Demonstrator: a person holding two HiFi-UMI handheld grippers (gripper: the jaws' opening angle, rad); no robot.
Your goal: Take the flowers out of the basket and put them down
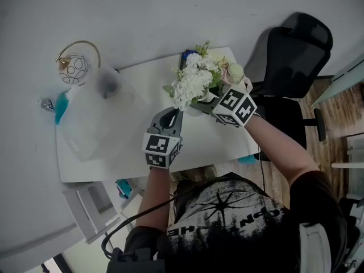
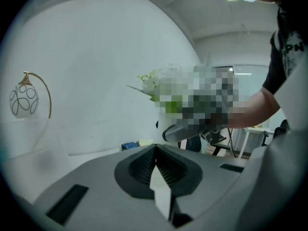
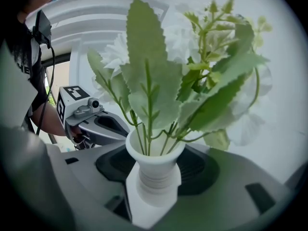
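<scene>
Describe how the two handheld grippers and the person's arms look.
Both the left gripper and the right gripper have smooth grey plastic bodies with black ribbed recesses round pale pads. Each carries a white cube with black square markers. A thin black cable hangs below the left arm. The person wears a black short-sleeved T-shirt with white print; forearms are bare.

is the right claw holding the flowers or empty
Holding: the right claw is shut on the small white ribbed vase of white flowers.

White letters "PN" — partly cut off — on the black shirt (image 2: 290, 42)
</scene>
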